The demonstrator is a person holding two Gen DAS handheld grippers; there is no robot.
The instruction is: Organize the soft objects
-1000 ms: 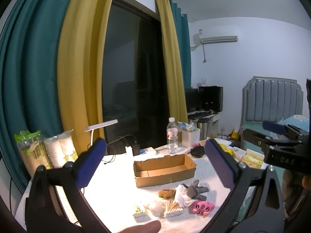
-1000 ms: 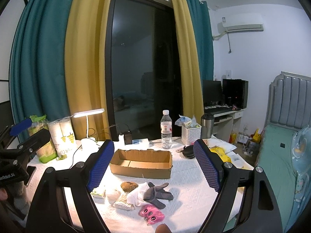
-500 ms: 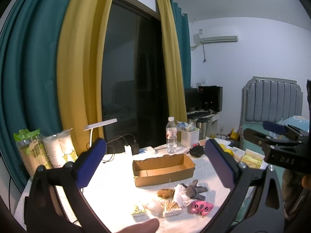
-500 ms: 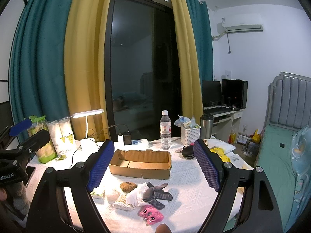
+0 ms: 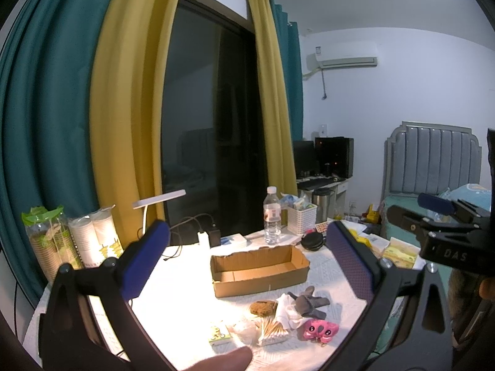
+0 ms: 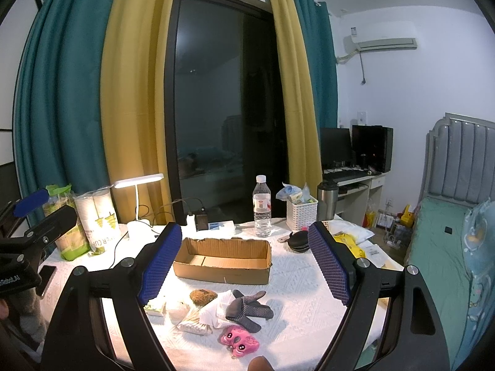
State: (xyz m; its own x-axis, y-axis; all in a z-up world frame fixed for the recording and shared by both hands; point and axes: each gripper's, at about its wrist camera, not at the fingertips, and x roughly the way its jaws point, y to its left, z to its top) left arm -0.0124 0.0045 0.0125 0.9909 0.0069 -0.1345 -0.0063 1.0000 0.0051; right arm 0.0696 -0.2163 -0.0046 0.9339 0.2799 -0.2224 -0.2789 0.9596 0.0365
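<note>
Both views slightly higher; cardboard box [image 6: 222,259] untouched.

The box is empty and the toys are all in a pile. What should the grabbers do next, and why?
Probably lower the open right gripper onto the pink plush toy, since it lies nearest on the white tablecloth, and the brown cardboard box holds nothing.

Bedroom (bed [image 6: 445,225], curtains [image 6: 62,92])

Cardboard box [image 6: 222,261]: open, empty, mid-table.
Grey gloves [image 6: 249,309]: crumpled, just before box.
Pink plush [image 6: 239,342]: near front edge.
</note>
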